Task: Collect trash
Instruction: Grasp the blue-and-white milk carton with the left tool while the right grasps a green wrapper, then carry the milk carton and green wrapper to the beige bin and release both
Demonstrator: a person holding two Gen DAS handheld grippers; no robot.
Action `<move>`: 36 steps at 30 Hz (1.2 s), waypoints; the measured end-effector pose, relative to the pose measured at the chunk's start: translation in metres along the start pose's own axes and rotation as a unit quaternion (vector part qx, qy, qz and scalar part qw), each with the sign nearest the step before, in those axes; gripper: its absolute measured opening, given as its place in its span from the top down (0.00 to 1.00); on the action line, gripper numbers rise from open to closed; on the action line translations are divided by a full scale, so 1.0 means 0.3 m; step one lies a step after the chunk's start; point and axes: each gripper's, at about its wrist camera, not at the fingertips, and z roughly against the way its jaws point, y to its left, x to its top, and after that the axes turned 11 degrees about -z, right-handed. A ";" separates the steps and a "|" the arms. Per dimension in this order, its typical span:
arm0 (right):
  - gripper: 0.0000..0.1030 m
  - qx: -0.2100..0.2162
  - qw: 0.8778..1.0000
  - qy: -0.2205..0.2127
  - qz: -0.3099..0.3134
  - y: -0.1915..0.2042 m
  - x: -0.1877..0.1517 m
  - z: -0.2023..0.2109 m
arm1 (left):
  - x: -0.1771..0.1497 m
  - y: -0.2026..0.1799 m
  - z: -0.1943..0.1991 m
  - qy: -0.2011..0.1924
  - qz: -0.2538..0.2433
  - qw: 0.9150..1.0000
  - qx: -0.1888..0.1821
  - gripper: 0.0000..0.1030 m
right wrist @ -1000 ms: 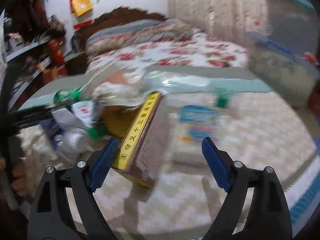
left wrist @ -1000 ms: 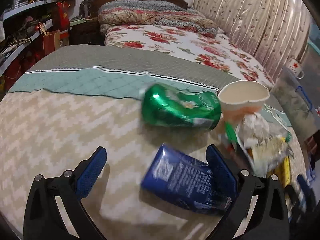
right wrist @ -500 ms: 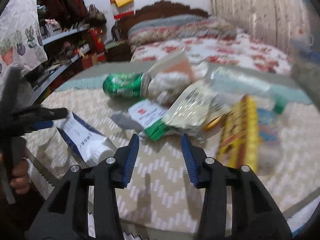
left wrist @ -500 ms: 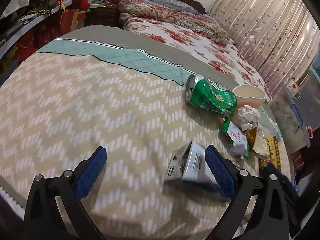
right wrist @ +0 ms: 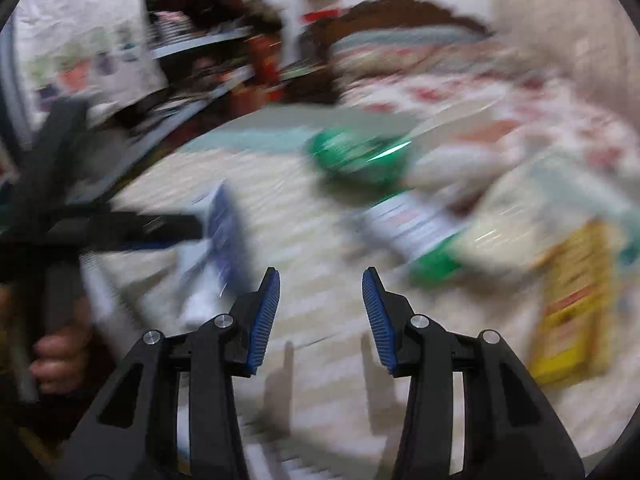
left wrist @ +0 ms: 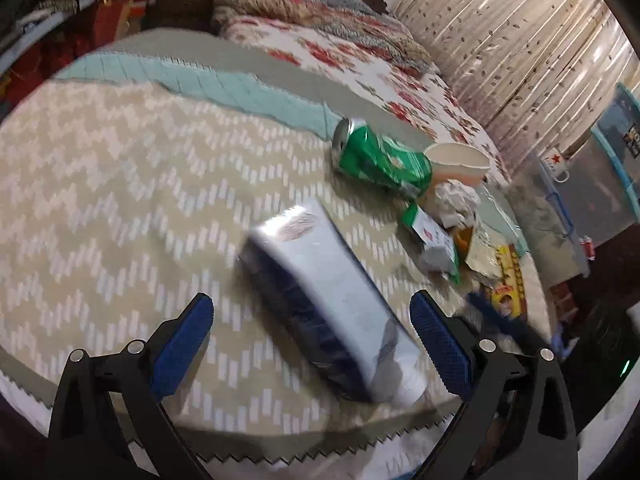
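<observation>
Left gripper (left wrist: pixel 310 330): jaws spread wide — nothing clamped, blue-and-silver tube (left wrist: pixel 328 304) lying between them on the zigzag cloth (left wrist: pixel 100 200).
Right gripper (right wrist: pixel 320 312): part-open, holding nothing.
Trash pile: green can (left wrist: pixel 380 158), paper cup (left wrist: pixel 460 158), yellow box (right wrist: pixel 572 304) — beyond the tube.

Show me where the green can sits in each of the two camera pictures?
Left wrist view: the green can lies on its side, upper right of centre, against the paper cup.
Right wrist view: blurred, upper centre.
Shared landmark: the yellow box, at the right in both.
</observation>
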 end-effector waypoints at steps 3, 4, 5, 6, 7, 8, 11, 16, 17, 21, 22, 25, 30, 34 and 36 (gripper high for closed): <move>0.27 -0.068 0.996 -0.005 0.059 0.006 0.049 -0.046 | 0.002 -0.048 -0.008 0.004 -0.034 0.999 0.018 0.08; 0.15 -0.078 0.993 0.016 0.082 0.012 0.058 -0.083 | -0.001 -0.070 -0.019 0.009 -0.045 0.999 0.026 0.08; 0.13 -0.082 0.991 0.031 0.097 0.016 0.062 -0.108 | -0.002 -0.083 -0.030 0.013 -0.053 0.998 0.029 0.08; 0.12 -0.094 0.988 0.047 0.116 0.029 0.061 -0.147 | -0.003 -0.094 -0.041 0.016 -0.061 0.998 0.031 0.08; 0.12 -0.113 0.983 0.058 0.131 0.037 0.063 -0.184 | -0.003 -0.110 -0.064 0.024 -0.069 0.997 0.039 0.09; 0.14 -0.126 0.981 0.066 0.136 0.011 0.068 -0.207 | -0.005 -0.105 -0.075 0.028 -0.071 0.996 0.041 0.09; 0.78 -0.126 0.982 0.085 0.108 -0.026 0.107 -0.250 | -0.007 -0.098 -0.106 0.027 -0.070 0.997 0.035 0.19; 0.85 0.038 0.994 0.087 -0.051 -0.125 0.141 -0.091 | -0.006 -0.099 -0.085 0.008 -0.085 0.996 0.022 0.42; 0.85 0.081 0.990 0.085 -0.081 -0.146 0.128 -0.043 | -0.009 -0.099 -0.077 0.004 -0.092 0.996 0.021 0.45; 0.85 0.184 0.962 0.092 -0.180 -0.251 0.055 0.066 | -0.032 -0.112 -0.044 -0.012 -0.123 0.992 -0.007 0.48; 0.85 0.189 0.955 0.095 -0.206 -0.286 0.023 0.083 | -0.044 -0.126 -0.039 -0.014 -0.138 0.990 -0.013 0.48; 0.84 0.159 0.951 0.104 -0.245 -0.346 -0.062 0.109 | -0.064 -0.148 -0.040 -0.010 -0.162 0.987 -0.019 0.47; 0.72 0.144 0.941 0.128 -0.279 -0.392 -0.156 0.100 | -0.068 -0.155 -0.063 0.003 -0.162 0.987 0.021 0.32; 0.43 0.141 0.946 0.106 -0.273 -0.365 -0.176 0.085 | -0.082 -0.167 -0.073 0.007 -0.171 0.984 0.051 0.31; 0.66 0.127 0.956 0.102 -0.246 -0.332 -0.186 0.097 | -0.083 -0.169 -0.069 0.008 -0.174 0.985 0.023 0.49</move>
